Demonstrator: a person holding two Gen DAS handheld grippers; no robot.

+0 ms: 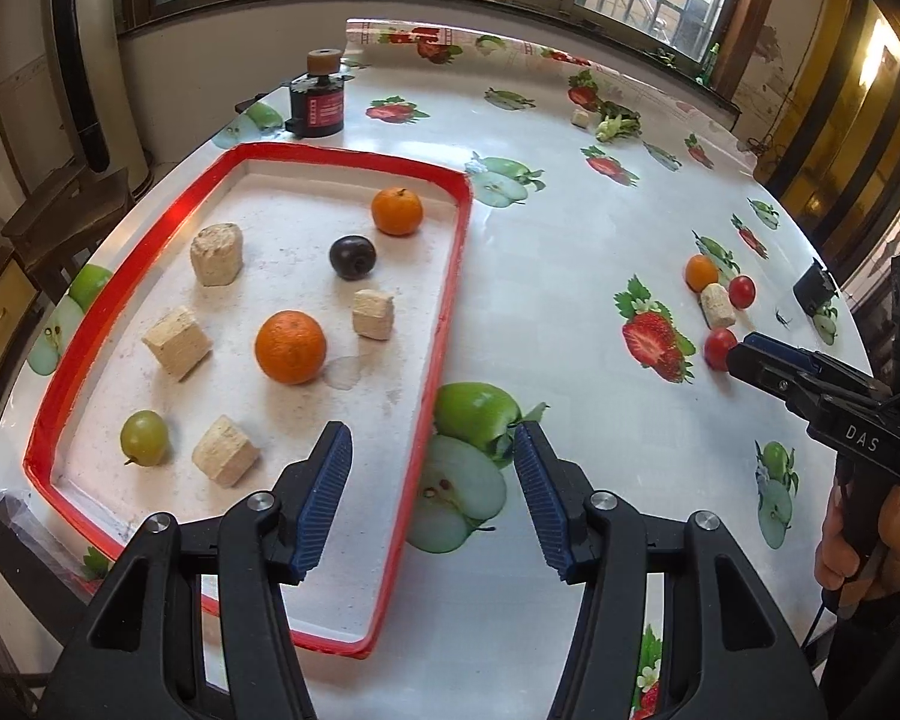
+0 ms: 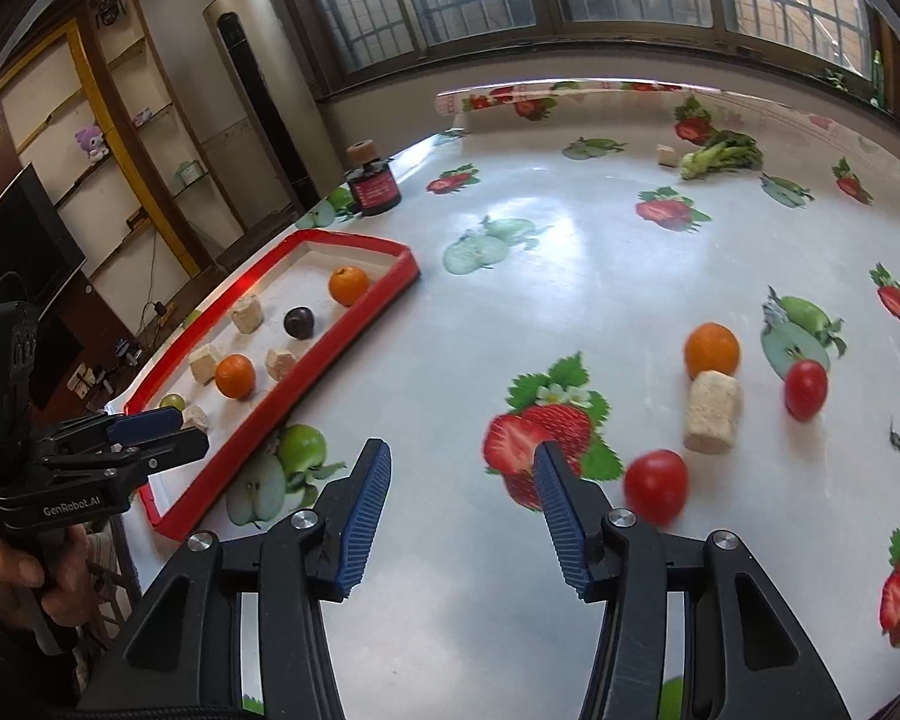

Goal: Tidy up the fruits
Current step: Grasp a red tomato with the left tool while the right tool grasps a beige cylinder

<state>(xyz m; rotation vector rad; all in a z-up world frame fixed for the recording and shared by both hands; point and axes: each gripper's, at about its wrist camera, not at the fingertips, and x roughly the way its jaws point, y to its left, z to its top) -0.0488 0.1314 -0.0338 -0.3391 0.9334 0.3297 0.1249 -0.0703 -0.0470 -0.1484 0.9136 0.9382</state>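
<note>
A red-rimmed white tray (image 1: 450, 324) (image 2: 354, 330) holds two oranges (image 1: 290, 346) (image 1: 396, 211), a dark plum (image 1: 352, 257), a green grape (image 1: 144, 437) and several beige blocks (image 1: 177, 342). My left gripper (image 1: 432, 498) is open and empty above the tray's near right rim. On the table to the right lie a small orange (image 2: 711, 350), a beige cylinder (image 2: 713, 412) and two red tomatoes (image 2: 656, 485) (image 2: 805, 389). My right gripper (image 2: 459, 516) is open and empty, just left of the nearer tomato; its tip in the left wrist view (image 1: 744, 357) is beside that tomato (image 1: 719, 347).
A dark jar with a brown lid (image 1: 317, 97) (image 2: 374, 180) stands beyond the tray. Green vegetable stalks (image 2: 723, 156) and a small beige piece (image 2: 666, 155) lie at the far side. The tablecloth (image 2: 570, 276) bears printed strawberries and apples. A fly (image 2: 897, 438) sits at right.
</note>
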